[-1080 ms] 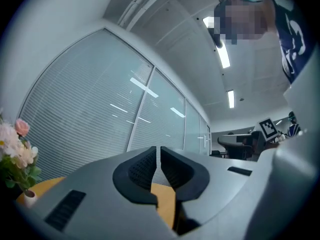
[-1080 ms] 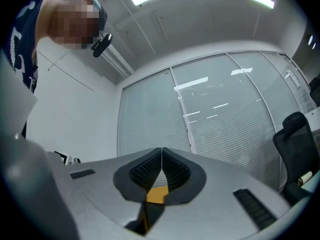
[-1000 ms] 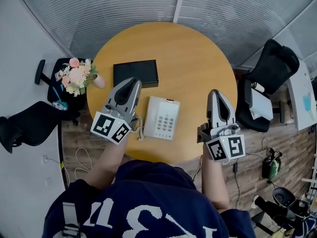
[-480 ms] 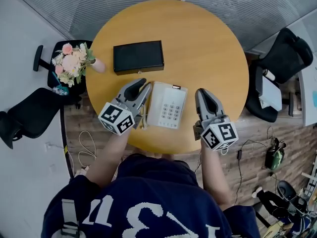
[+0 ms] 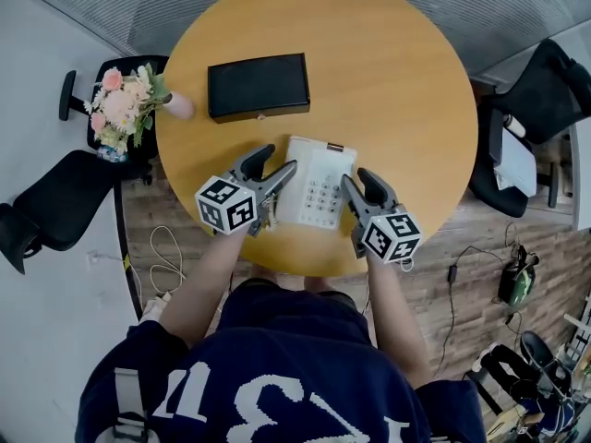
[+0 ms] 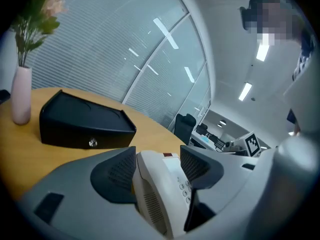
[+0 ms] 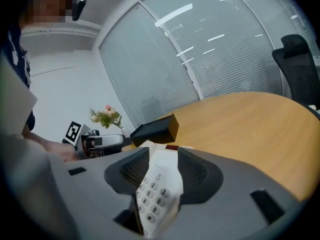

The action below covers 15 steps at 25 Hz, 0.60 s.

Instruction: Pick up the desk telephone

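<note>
Left hand-held gripper (image 5: 282, 158): nearest, at the counter's near edge. Its jaws are opening, spread round the phone's left edge, and the pads are not pressing on it.
Right hand-held gripper (image 5: 355, 176): level with the left one. Its jaws are also opening and straddle the phone's right edge beside the keypad, with no bite on it.
White plastic desk telephone (image 5: 319, 185): flat on the round wooden counter (image 5: 397, 90), directly between the two hand-held grippers, one edge inside each pair of jaws.
Black rectangular box (image 5: 259, 86): beyond the left hand-held gripper's tips, apart from the phone.
Pale pink vase of flowers (image 5: 138, 104): farther off, to the outer side of the left hand-held gripper, at the counter's rim.
Risk, slip: both holds are shallow edge bites on smooth plastic. An uneven squeeze or lift could tip the phone out of one side.
Risk, handset: if the left jaws close on the handset alone, it may come away from the base.
Risk, push: closing off-centre could shove the phone toward the box.
</note>
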{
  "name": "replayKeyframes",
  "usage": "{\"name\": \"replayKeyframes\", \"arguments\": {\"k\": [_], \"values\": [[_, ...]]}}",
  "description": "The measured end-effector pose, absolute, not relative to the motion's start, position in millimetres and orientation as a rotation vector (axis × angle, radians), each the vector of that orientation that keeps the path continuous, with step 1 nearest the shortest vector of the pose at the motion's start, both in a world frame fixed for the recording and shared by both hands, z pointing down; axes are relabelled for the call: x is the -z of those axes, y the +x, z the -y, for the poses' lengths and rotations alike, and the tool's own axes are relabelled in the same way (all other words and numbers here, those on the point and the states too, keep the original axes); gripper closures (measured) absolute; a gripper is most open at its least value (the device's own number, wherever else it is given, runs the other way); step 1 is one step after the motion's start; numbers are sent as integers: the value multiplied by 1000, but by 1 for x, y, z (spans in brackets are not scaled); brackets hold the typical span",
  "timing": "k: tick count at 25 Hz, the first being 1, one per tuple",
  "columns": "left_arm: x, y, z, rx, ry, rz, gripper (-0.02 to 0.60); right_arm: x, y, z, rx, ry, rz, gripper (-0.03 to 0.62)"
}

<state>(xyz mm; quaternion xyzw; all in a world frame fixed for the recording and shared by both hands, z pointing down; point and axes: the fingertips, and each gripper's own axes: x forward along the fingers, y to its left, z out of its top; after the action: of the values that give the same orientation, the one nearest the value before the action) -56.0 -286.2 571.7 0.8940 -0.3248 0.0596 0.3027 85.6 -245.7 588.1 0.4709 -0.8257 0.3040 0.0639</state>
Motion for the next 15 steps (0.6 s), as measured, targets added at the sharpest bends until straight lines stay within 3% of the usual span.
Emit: {"name": "replayKeyframes", "arguments": {"k": [9,15], "values": [[-619,-42,277,-182,2144,699,285,-632,86,244,-1073,1399,2428,362],[-634,-34,268,-250,2124,653,278,-653,83,242,-1270,1349,2420,353]]}}
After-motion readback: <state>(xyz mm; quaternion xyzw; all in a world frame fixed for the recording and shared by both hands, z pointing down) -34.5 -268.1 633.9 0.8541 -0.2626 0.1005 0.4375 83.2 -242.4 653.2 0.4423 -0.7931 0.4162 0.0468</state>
